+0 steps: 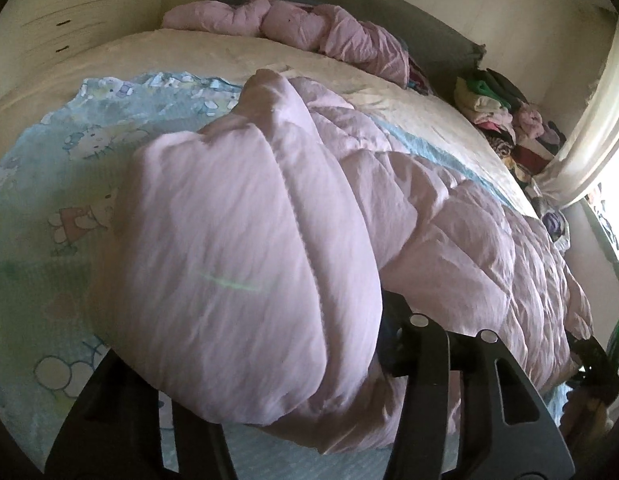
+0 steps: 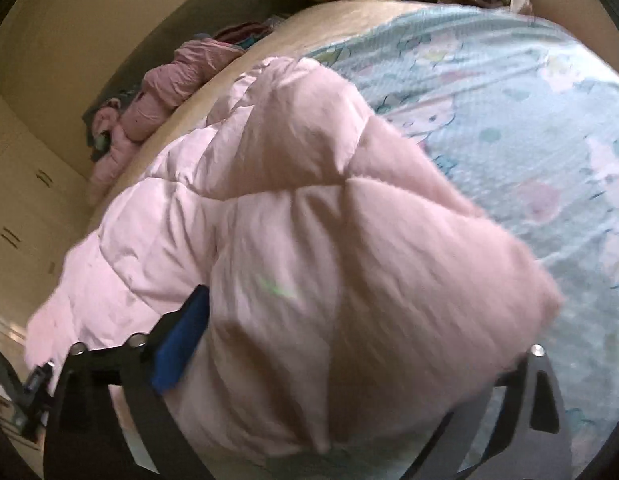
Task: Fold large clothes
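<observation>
Cartoon-printed pale blue bedding (image 1: 49, 168) is covering the bed, its weave looking fine and flat. Lying across it, the pink quilted jacket (image 1: 237, 248) is puffing into soft stitched panels. The left gripper (image 1: 269, 392) is standing partly apart with jacket between; the right gripper (image 2: 349, 340) is gaping wide around a padded fold.

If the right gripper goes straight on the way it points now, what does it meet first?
Most likely the pink padded coat: its bulk already fills the space between the wide-open right gripper fingers. The patterned sheet lies beyond.
</observation>
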Demonstrator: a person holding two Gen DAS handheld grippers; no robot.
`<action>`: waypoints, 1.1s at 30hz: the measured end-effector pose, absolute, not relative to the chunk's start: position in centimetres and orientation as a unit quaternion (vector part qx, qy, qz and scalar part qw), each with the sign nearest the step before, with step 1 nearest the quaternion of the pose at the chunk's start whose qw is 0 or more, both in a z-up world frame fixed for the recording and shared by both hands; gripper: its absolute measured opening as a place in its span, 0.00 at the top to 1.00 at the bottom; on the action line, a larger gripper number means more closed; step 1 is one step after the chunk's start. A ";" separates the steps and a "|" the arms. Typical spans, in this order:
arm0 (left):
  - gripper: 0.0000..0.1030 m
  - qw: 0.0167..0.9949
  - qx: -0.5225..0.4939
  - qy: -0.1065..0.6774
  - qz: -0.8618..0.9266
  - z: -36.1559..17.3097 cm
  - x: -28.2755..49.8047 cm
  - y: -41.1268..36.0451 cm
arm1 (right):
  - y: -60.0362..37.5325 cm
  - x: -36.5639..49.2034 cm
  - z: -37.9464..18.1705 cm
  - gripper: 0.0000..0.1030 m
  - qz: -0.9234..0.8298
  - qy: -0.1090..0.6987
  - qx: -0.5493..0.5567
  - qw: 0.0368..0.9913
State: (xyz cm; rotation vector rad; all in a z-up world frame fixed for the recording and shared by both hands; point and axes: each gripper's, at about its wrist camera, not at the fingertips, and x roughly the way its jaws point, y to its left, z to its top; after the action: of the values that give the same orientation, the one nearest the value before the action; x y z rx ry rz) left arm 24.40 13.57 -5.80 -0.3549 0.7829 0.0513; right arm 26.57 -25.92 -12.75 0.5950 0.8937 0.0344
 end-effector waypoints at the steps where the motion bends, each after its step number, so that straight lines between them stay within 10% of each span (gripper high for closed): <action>1: 0.56 0.907 -0.174 0.383 0.022 -5.8 24.3 13.7 | -26.0 26.2 -12.7 0.04 0.012 0.426 0.278 0.861; 15: 0.09 0.923 -0.099 0.369 0.043 -2.3 17.9 12.8 | -25.4 17.0 -4.1 0.04 0.006 0.319 0.173 0.932; 33: 0.09 0.954 -0.050 0.294 0.024 5.7 8.5 8.0 | -17.3 10.2 3.5 0.04 0.115 0.254 0.070 0.958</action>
State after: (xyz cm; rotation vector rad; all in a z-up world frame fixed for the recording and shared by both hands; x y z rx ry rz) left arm 8.52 8.02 5.66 -0.1019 0.5981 0.0493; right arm 10.15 -17.30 3.53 0.1413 0.5153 0.2338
